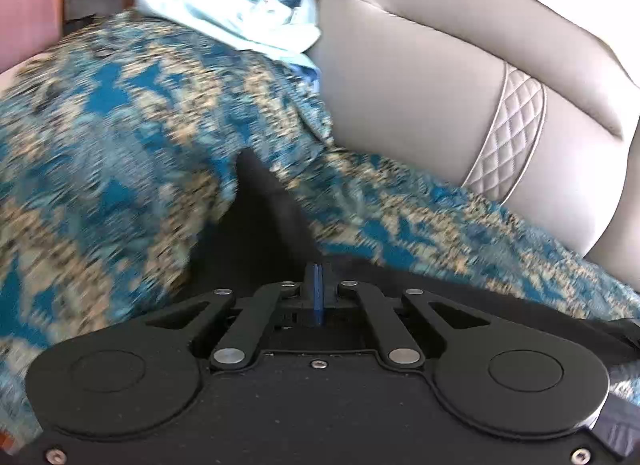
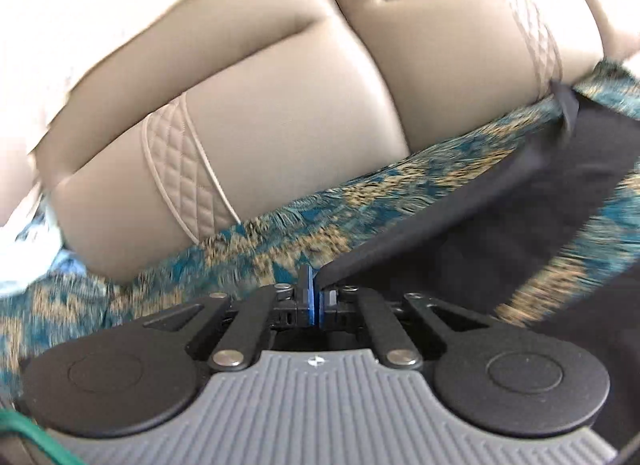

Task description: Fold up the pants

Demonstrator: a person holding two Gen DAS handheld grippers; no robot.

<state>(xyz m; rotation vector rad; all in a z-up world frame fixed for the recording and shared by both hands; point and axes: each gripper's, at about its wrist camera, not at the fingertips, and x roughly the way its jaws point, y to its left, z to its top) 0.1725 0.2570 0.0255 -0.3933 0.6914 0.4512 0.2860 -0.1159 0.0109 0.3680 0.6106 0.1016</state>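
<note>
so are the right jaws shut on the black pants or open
Shut on them. In the right wrist view the right gripper has its blue pads pressed together, with a corner of the black fabric pants pinched between them.

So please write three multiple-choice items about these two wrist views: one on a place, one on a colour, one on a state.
1. Where does the pile of light blue and white laundry lie?
A. on the patterned cover, beside the sofa backrest
B. on the floor
C. in a basket

2. What colour are the pants?
A. red
B. black
C. white

3. In what state is the right tool?
A. wide open
B. shut on nothing
C. shut on a pants edge

Key: 1 A, the left view shows the pile on the cover against the backrest; 2 B, the cloth is black in both views; 3 C, black cloth leaves the closed blue pads.
</note>
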